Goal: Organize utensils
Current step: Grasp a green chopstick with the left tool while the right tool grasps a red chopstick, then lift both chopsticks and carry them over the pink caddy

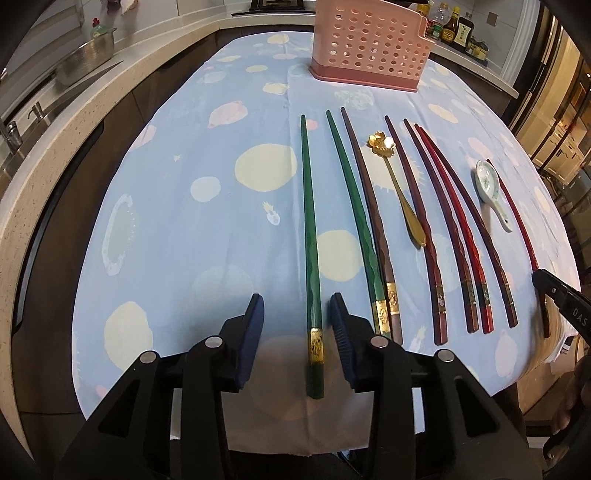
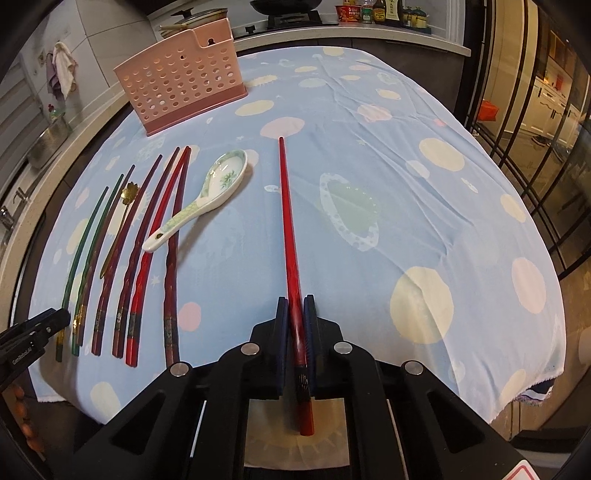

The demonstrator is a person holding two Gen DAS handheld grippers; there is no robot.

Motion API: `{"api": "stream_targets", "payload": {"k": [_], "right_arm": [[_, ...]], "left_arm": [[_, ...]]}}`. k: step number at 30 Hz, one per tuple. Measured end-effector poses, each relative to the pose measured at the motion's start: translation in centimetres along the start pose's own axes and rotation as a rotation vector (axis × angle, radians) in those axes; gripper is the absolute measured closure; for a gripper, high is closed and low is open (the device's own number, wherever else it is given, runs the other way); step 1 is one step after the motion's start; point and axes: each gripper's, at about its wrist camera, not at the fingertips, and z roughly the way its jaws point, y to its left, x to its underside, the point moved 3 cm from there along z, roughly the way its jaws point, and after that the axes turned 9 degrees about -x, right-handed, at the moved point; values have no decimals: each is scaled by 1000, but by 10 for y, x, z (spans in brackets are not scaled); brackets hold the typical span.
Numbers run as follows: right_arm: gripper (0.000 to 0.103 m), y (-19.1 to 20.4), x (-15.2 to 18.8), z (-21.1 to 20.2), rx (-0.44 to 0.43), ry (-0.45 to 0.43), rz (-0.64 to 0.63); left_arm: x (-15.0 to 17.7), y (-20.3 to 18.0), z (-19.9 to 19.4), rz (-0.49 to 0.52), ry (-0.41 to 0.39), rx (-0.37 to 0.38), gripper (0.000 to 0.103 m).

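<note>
My left gripper (image 1: 297,308) is open, its pads either side of the handle end of a green chopstick (image 1: 309,236) lying on the cloth. A second green chopstick (image 1: 354,225) and several brown and red chopsticks (image 1: 448,236) lie in a row to the right, with a gold flower spoon (image 1: 400,192) and a white ceramic spoon (image 1: 491,192) among them. My right gripper (image 2: 296,301) is shut on a red chopstick (image 2: 286,221) near its handle end. The pink perforated utensil holder (image 1: 369,44) stands at the table's far side and also shows in the right wrist view (image 2: 181,88).
The table carries a blue cloth (image 1: 184,206) with pale spots. A kitchen counter with a sink and a metal basket (image 1: 86,55) runs along the left. Sauce bottles (image 1: 456,29) stand on the counter behind the holder. Glass doors are at the right.
</note>
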Motion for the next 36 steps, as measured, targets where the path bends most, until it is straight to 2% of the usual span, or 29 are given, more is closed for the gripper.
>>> {"api": "stream_targets", "payload": {"k": [3, 12, 16, 18, 19, 23, 29, 36], "right_arm": [[95, 0, 8, -4, -1, 5, -5], [92, 1, 23, -13, -1, 11, -14], [93, 0, 26, -14, -4, 6, -16], [95, -1, 26, -14, -4, 4, -15], [95, -1, 27, -15, -6, 3, -14], [96, -2, 23, -22, -6, -12, -9], [96, -2, 1, -45, -21, -74, -11], [96, 9, -50, -76, -42, -187, -48]], "left_arm": [[7, -1, -3, 8, 3, 1, 61], [14, 0, -5, 14, -1, -1, 62], [17, 2, -7, 19, -9, -1, 74], [18, 4, -8, 16, -8, 9, 84], [18, 5, -8, 14, -5, 22, 95], [18, 9, -11, -3, 1, 52, 96], [2, 21, -28, -40, -44, 63, 96], [-43, 28, -57, -59, -150, 64, 96]]}}
